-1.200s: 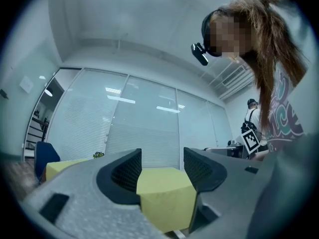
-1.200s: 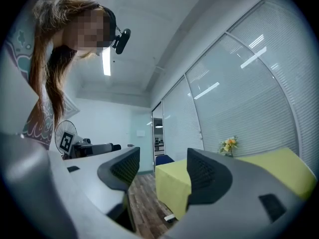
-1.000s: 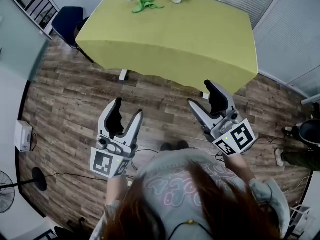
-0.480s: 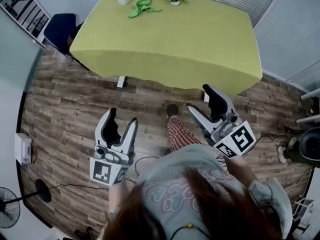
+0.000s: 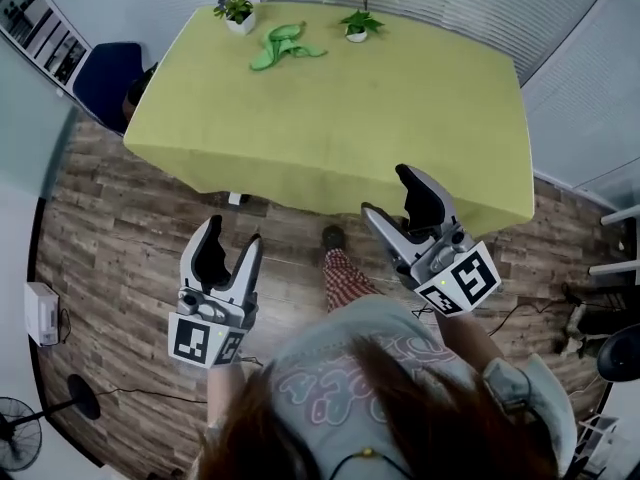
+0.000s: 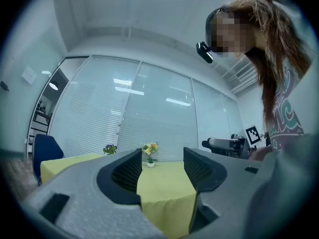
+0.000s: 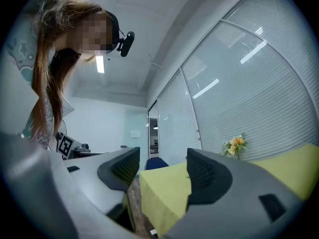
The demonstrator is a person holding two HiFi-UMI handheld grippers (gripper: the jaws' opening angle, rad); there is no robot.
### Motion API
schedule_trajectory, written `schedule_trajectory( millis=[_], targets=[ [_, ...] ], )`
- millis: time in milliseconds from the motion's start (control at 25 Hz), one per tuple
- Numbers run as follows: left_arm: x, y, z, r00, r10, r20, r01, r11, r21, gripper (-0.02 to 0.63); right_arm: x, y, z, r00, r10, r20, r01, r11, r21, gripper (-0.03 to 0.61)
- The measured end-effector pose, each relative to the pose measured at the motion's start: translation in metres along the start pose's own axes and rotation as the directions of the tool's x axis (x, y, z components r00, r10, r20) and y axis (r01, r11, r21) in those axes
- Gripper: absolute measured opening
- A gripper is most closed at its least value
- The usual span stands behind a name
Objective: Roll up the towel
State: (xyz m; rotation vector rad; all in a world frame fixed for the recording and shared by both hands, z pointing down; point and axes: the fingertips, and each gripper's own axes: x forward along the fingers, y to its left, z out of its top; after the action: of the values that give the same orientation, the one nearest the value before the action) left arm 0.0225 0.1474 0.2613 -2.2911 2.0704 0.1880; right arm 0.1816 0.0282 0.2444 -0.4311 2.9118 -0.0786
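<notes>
Clearly only the approach is judged in hand. The green towel (image 5: pixel 283 46) is seen crumpled at the far side of the tabletop (image 5: pixel 340 118). The left gripper (image 5: pixel 231 233) and right gripper (image 5: pixel 388 190) are held short of it over the floor, jaws apart, nothing between them. Next, both need to be brought across to the towel.

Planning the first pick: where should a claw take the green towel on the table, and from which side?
Probably the near-left end of the towel, from above on the person's side: it lies crumpled on the table, flanked by a plant and a flower pot.
</notes>
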Motion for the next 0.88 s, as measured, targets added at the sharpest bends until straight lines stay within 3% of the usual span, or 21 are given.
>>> schedule_trajectory(
  millis=[480, 880],
  targets=[
    [0.183, 0.101, 0.012, 0.999, -0.015, 0.039, 0.013, 0.999, 0.050, 0.235, 0.139, -0.161, 0.012, 1.000, 0.003, 0.013, -0.004, 1.000, 0.002, 0.279],
    [0.241, 0.146, 0.000, 0.999, -0.036, -0.002, 0.036, 0.997, 0.073, 0.235, 0.187, -0.203, 0.002, 1.000, 0.001, 0.015, -0.002, 0.998, 0.067, 0.279]
  ],
)
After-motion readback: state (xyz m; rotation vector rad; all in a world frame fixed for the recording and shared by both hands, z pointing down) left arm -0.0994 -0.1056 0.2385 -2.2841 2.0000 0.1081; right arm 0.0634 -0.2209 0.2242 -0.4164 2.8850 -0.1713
